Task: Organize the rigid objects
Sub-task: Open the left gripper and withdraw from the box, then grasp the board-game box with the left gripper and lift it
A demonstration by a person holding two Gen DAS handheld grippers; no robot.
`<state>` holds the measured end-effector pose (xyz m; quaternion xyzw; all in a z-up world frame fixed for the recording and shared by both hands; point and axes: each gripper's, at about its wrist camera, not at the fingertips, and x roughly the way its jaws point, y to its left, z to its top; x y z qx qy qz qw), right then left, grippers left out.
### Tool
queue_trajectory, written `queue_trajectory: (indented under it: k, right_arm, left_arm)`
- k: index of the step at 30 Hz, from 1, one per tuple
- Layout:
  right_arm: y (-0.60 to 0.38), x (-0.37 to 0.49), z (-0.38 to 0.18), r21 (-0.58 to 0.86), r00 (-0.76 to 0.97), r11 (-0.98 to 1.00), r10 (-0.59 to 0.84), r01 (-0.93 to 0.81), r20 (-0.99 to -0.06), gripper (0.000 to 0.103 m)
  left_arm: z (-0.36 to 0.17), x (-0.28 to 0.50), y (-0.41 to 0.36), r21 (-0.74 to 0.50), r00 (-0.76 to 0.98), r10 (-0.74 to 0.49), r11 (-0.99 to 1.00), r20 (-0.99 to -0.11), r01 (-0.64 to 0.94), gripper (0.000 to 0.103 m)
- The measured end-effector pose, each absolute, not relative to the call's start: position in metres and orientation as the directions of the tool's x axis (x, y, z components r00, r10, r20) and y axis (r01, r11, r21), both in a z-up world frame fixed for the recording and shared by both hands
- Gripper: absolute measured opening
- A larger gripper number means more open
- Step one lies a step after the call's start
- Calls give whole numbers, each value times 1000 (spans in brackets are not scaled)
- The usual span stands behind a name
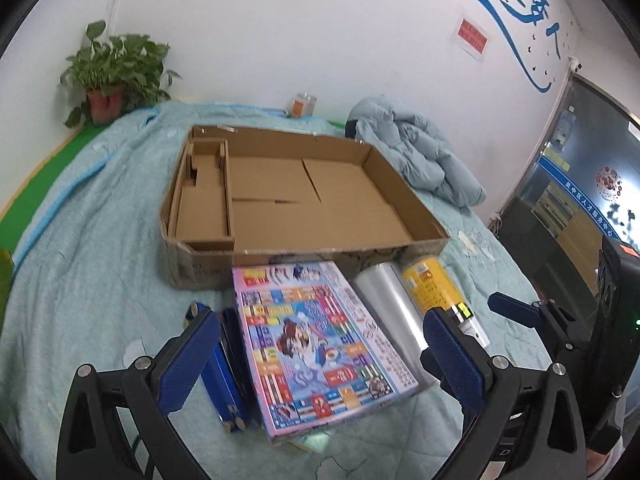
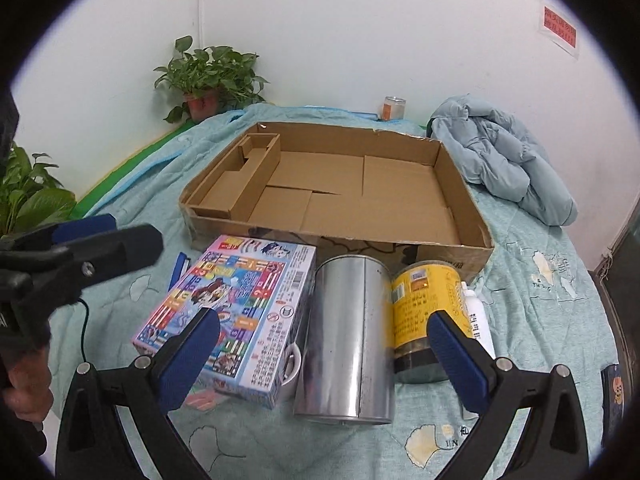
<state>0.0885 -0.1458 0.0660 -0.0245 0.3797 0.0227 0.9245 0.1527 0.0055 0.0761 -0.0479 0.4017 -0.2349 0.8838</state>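
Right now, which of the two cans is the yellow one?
The yellow can is the right one, beside the white bottle. The silver can beside the colourful box is plain metal.

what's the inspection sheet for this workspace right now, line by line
surface: light blue quilt over the table
job's things: empty cardboard tray; colourful game box, silver can, yellow can, white bottle, blue stapler lined up before it
clutter: bundled jacket, small jar
grippers: left gripper open over the box; right gripper open over the silver can
cables: thin black cable
surroundings: potted plant, white wall, red notice
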Motion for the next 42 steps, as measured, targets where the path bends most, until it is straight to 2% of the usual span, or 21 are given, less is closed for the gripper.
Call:
queue_trajectory:
  k: [12, 22, 29, 42]
  right_arm:
    - [-123, 95, 45, 56, 623, 982, 160, -183, -765, 103]
    - [-103, 111, 22, 133, 517, 961, 243, -241, -821, 103]
    - [-94, 120, 10, 179, 465, 954, 275, -241, -842, 103]
    - [-88, 137, -1, 160, 460, 967, 236, -198, -856, 103]
  left_arm:
    - [38, 175, 15, -387, 394, -515, 848, -761, 361, 102]
    - [3, 198, 18, -492, 259, -581, 803, -771, 336, 98]
    - [-11, 209, 10, -479, 216, -561, 811, -799, 335, 95]
    - [-21, 211, 3, -395, 230, -475, 861, -849, 320, 80]
